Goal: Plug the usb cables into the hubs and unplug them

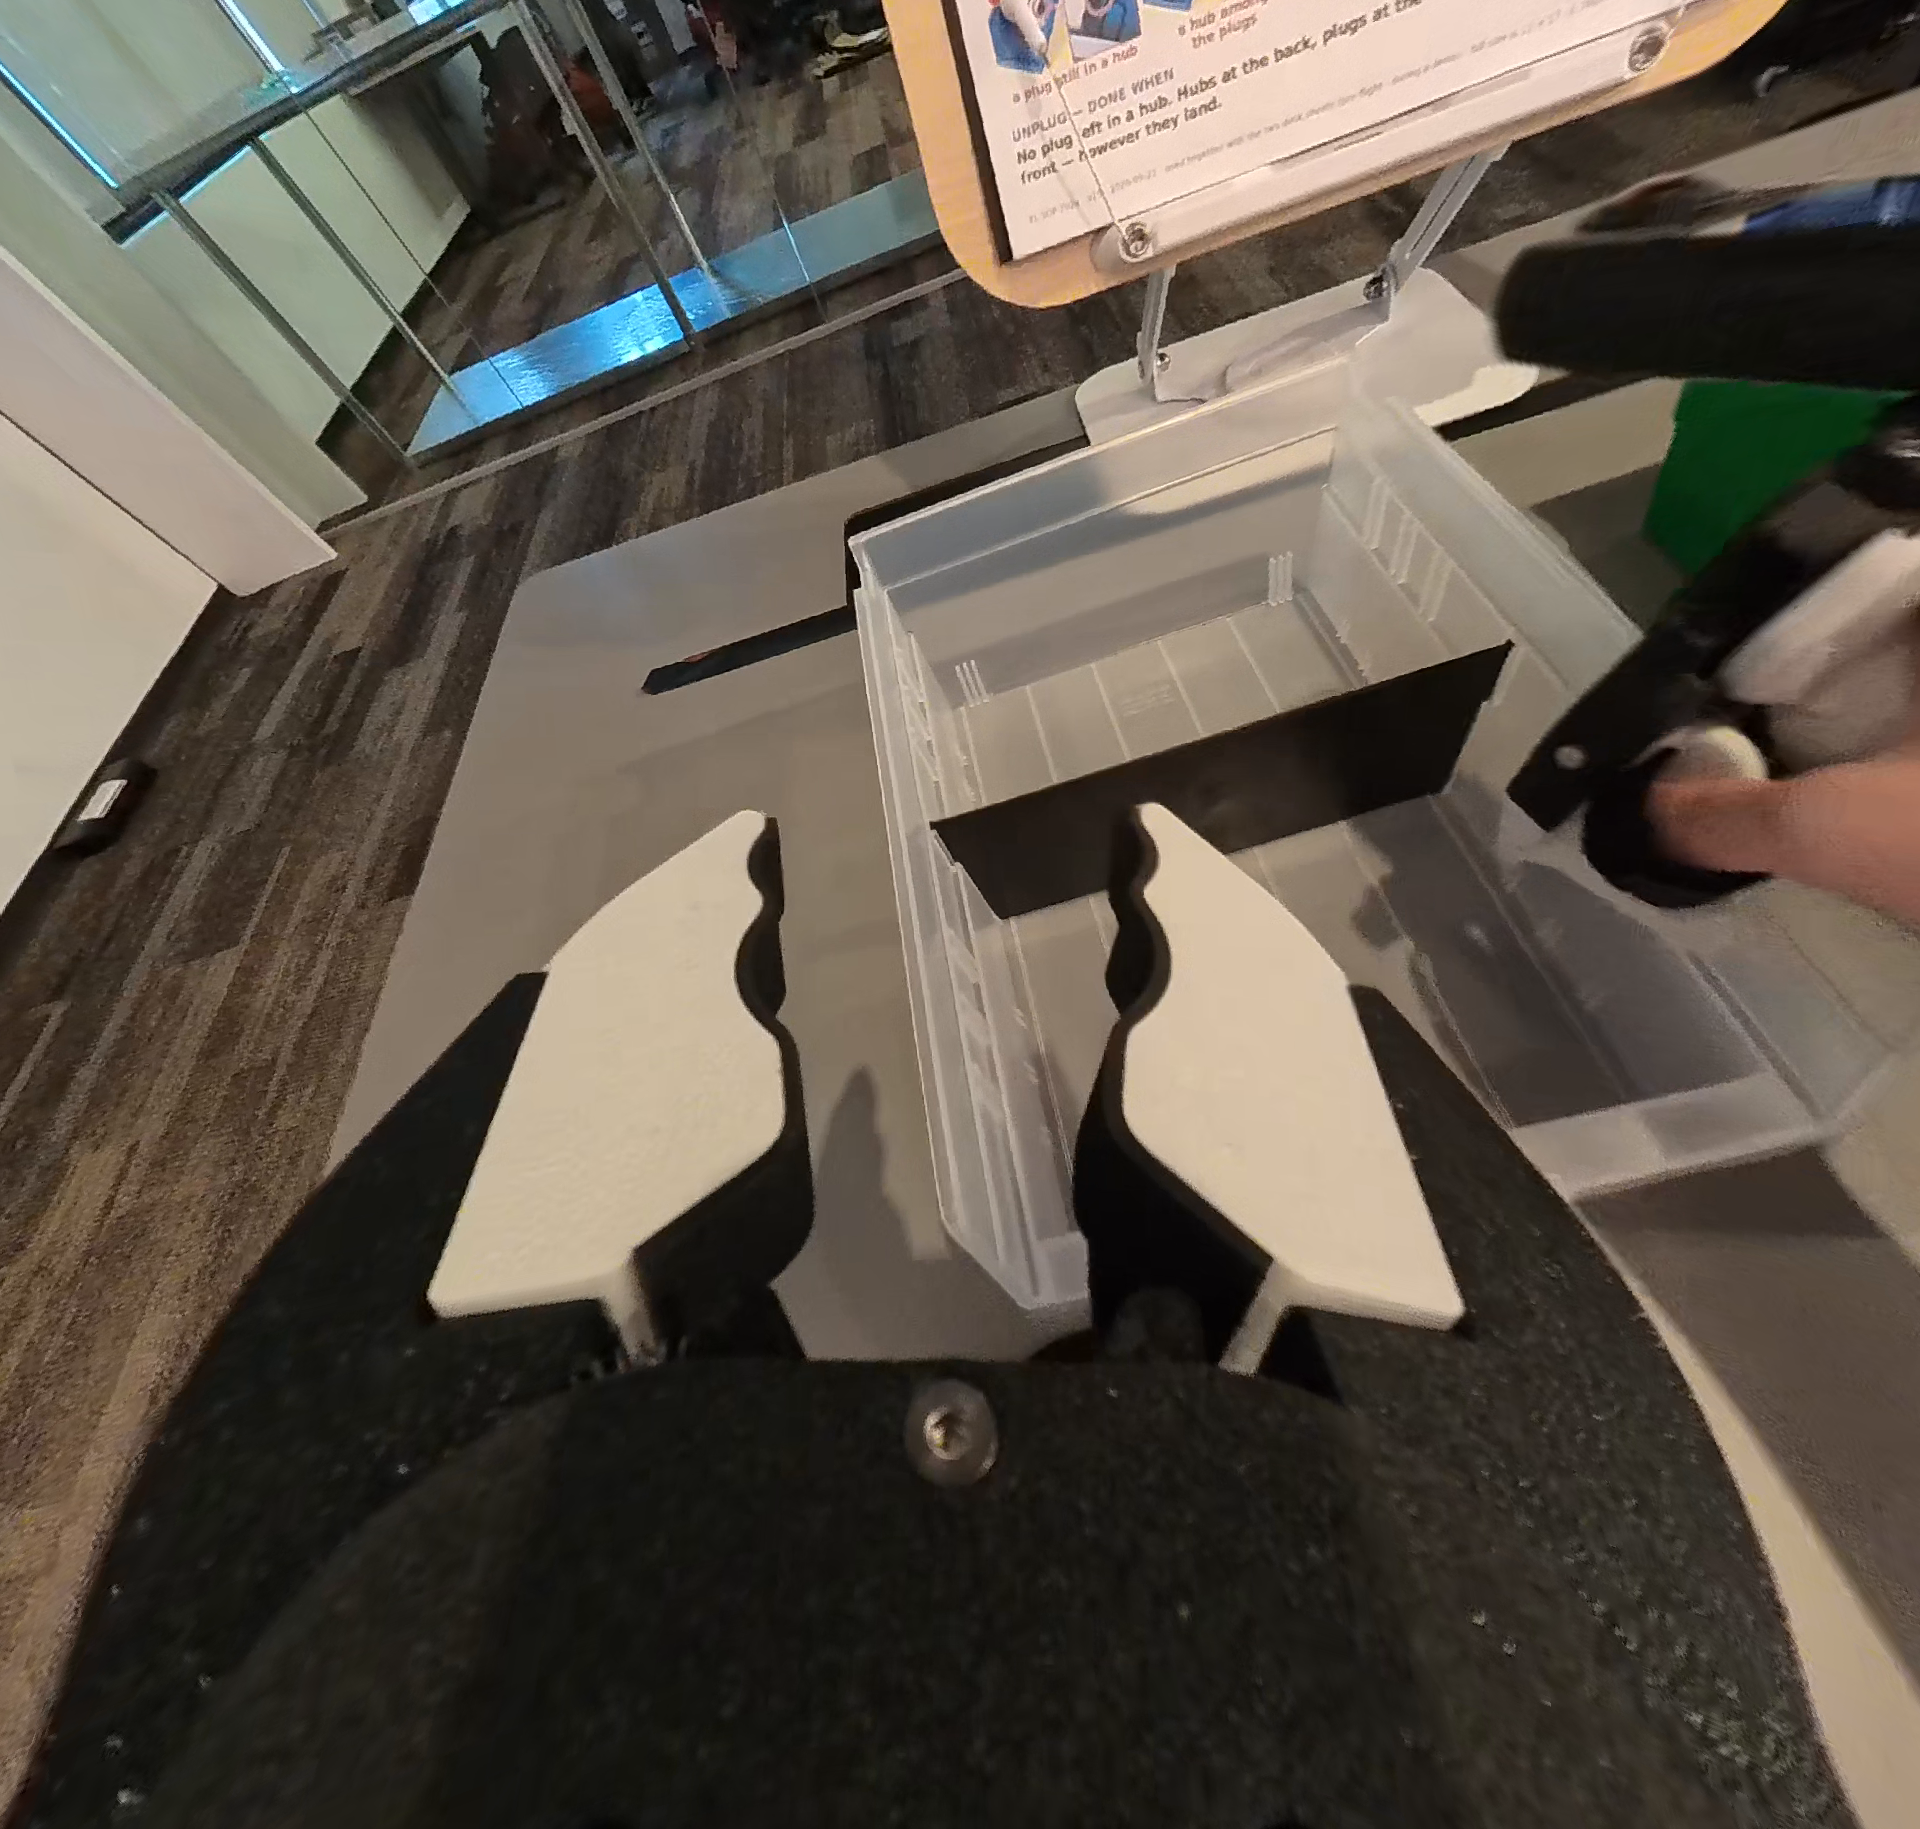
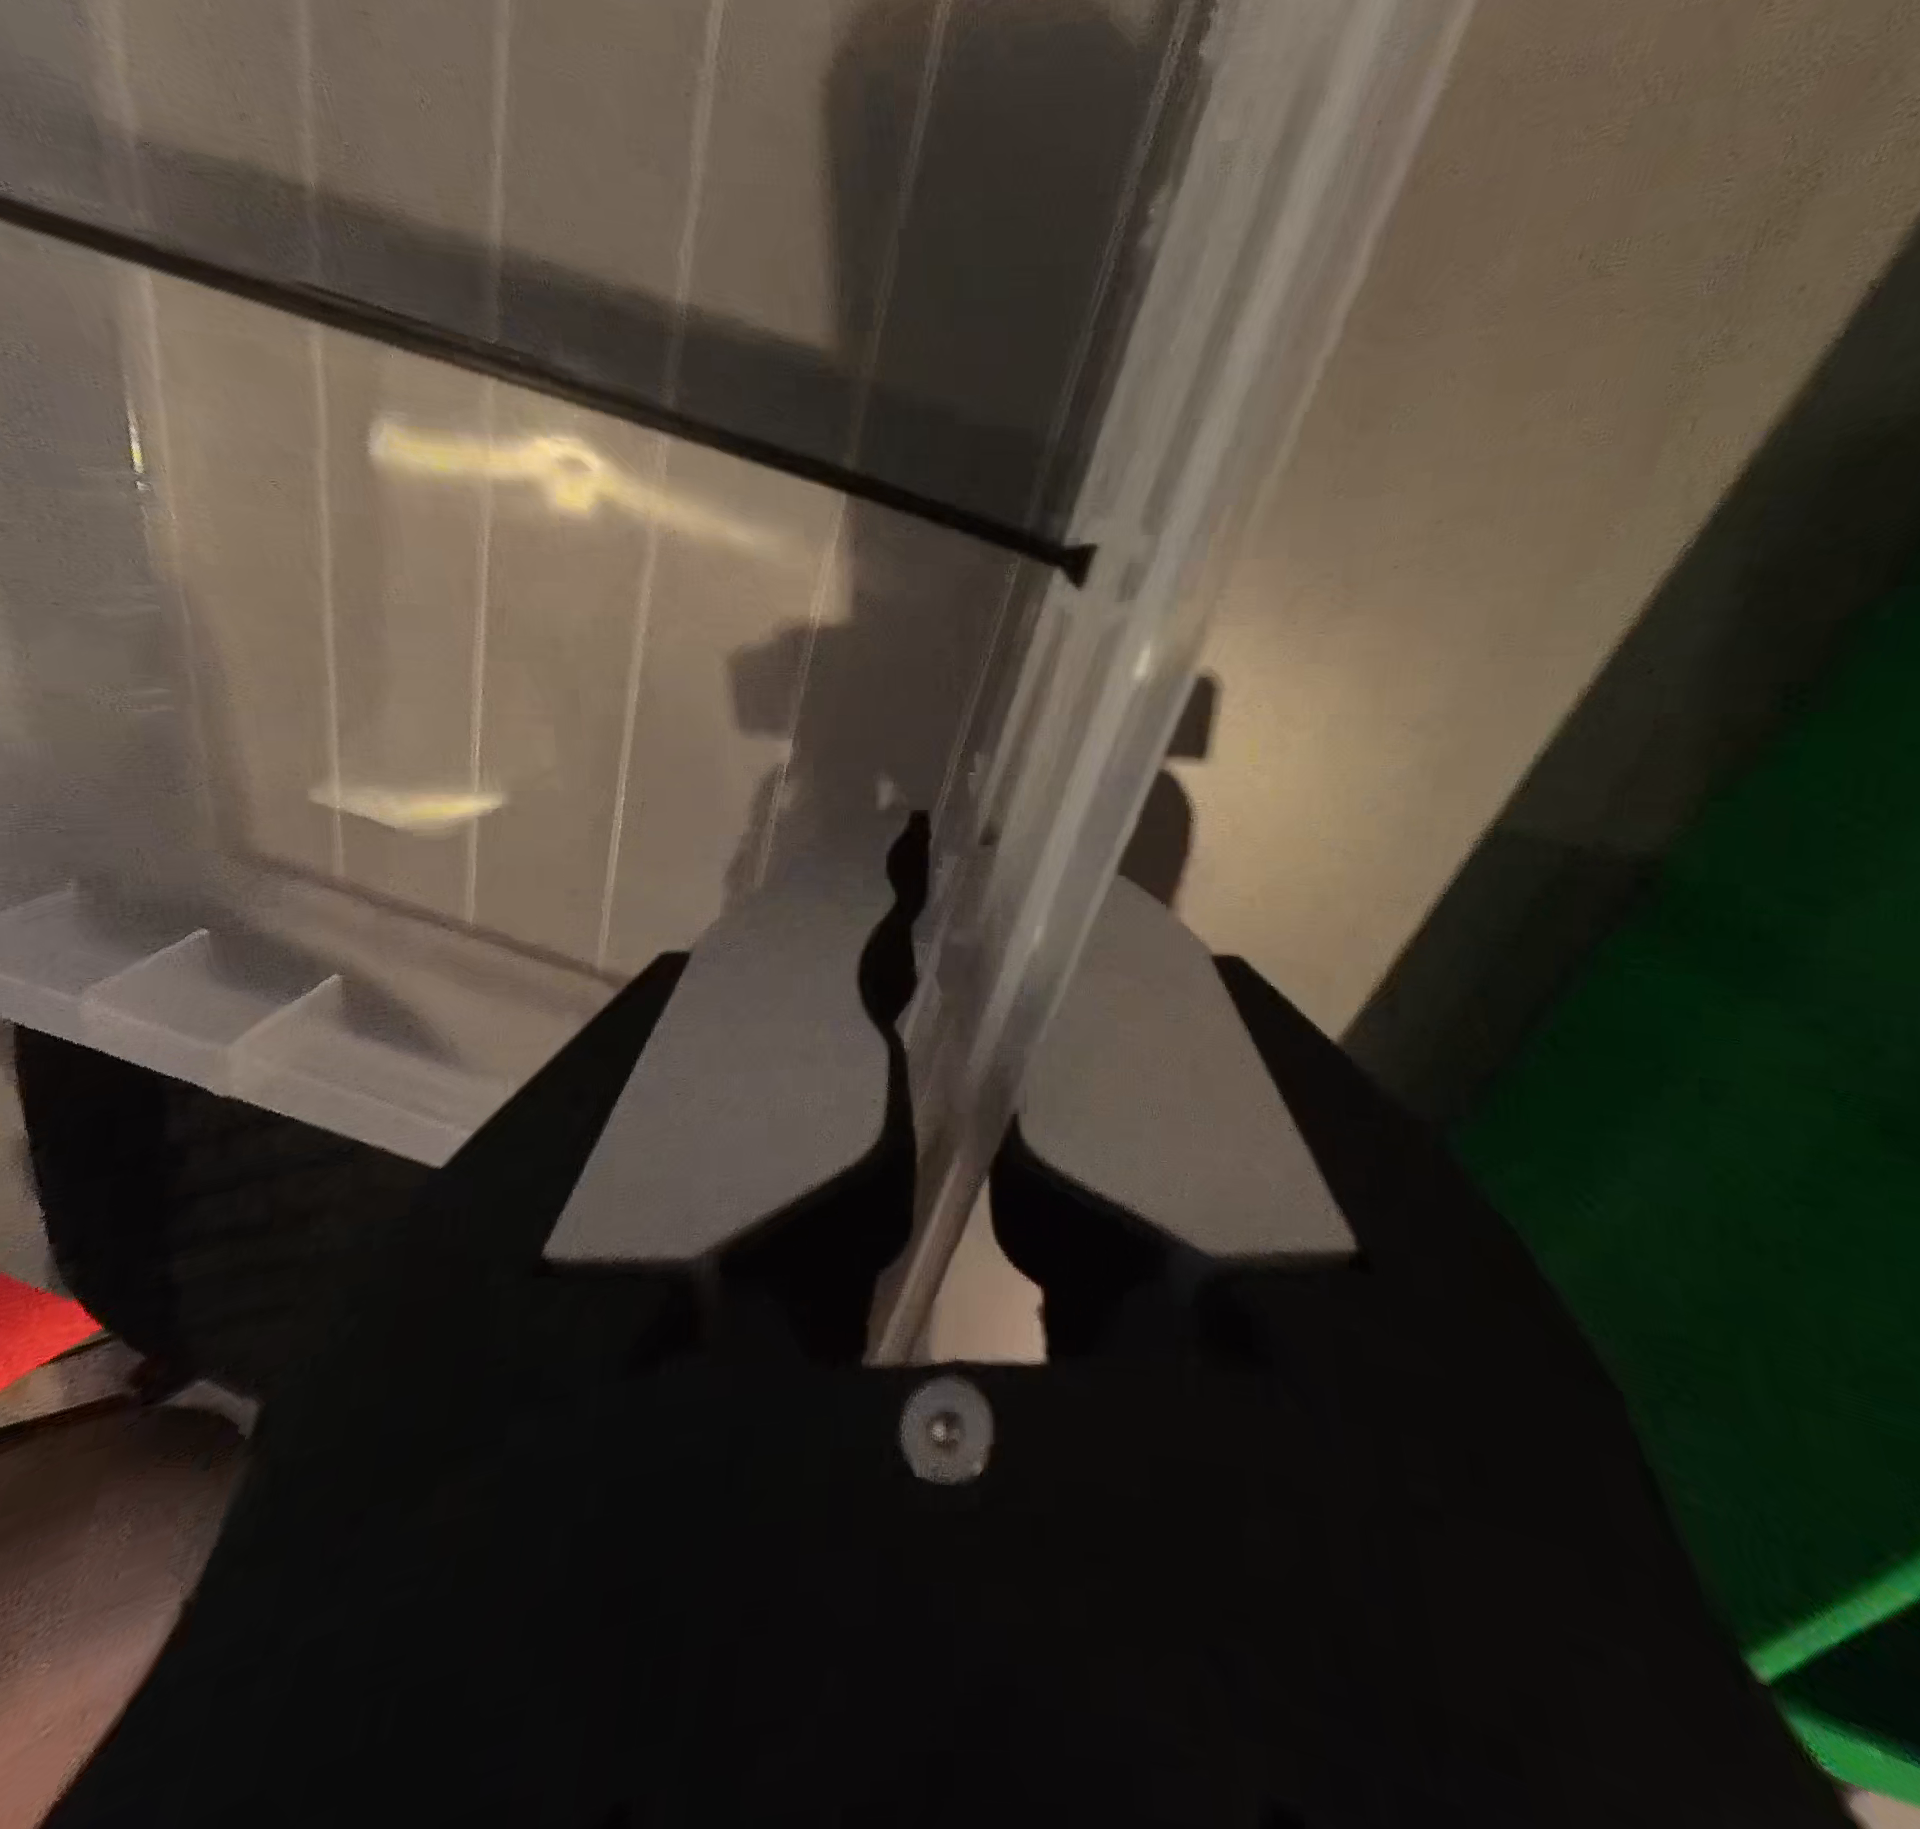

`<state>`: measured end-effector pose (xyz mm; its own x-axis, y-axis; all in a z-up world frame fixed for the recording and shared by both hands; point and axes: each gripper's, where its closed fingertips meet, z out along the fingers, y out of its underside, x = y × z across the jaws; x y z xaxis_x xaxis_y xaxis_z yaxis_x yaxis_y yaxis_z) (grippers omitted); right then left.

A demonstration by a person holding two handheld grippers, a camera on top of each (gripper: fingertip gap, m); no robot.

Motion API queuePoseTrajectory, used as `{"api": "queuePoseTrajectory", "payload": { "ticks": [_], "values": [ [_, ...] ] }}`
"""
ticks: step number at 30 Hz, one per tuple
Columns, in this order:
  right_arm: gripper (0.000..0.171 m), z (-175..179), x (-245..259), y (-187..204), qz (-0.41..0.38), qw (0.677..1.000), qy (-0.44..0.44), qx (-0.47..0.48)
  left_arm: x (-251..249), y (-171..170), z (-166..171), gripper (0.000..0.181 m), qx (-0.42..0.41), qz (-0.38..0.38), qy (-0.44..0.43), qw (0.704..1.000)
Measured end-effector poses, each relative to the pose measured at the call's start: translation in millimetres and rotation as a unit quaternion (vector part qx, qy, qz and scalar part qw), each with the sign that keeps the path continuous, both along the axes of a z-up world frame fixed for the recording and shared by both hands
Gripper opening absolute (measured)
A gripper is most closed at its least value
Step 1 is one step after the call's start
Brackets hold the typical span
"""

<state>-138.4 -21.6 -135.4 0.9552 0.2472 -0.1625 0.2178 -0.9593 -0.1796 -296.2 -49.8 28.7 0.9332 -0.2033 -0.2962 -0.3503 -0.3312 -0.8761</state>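
1. Left wrist view: your left gripper (image 1: 945, 932) hangs above the near left wall of the clear plastic bin (image 1: 935, 1052), its jaws wide apart and holding nothing.
2. The bin sits on the grey desk (image 1: 644, 740); a black divider (image 1: 1226, 771) crosses it from wall to wall. No usb cables or hubs show in the bin or on the desk around it.
3. Behind the bin, an instruction board (image 1: 1299, 65) leans on a grey stand.
4. At the bin's right wall is your right gripper (image 1: 1621, 792), blurred, with a green object (image 1: 1745, 460) behind it.
5. Right wrist view: the right gripper (image 2: 987, 906) has its jaws narrow, closed on the bin's (image 2: 416, 636) clear wall, one finger inside and one outside. The divider (image 2: 520, 366) shows as a thin dark line beyond.
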Motion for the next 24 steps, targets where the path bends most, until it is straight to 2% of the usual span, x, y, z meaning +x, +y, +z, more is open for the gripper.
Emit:
{"api": "queuePoseTrajectory", "payload": {
  "ticks": [5,9,13,15,19,22,24],
  "values": [
    [0.004,3,4,-2,-0.002,0.999,0.005,-0.046,10,-32,16,0.060,0.006,-0.040,-0.009,0.999],
    [0.005,16,-1,-8,0.023,0.995,0.052,-0.078,17,-68,55,0.063,0.043,-0.071,-0.052,0.995],
    [0.005,53,1,3,0.039,0.993,0.103,-0.048,22,-106,99,0.067,0.098,-0.097,-0.102,0.985],
    [0.005,84,16,10,0.048,0.992,0.110,-0.023,29,-123,105,0.066,0.091,-0.125,-0.131,0.979],
    [0.004,156,94,15,0.048,0.993,0.110,0.014,58,-134,70,0.080,-0.026,-0.187,-0.164,0.968],
    [0.004,196,191,7,0.005,0.996,0.085,0.035,92,-113,30,0.079,-0.106,-0.212,-0.178,0.955],
    [0.003,210,266,-4,-0.039,0.997,0.054,0.048,129,-94,-3,0.079,-0.182,-0.240,-0.185,0.935]
  ]
}}
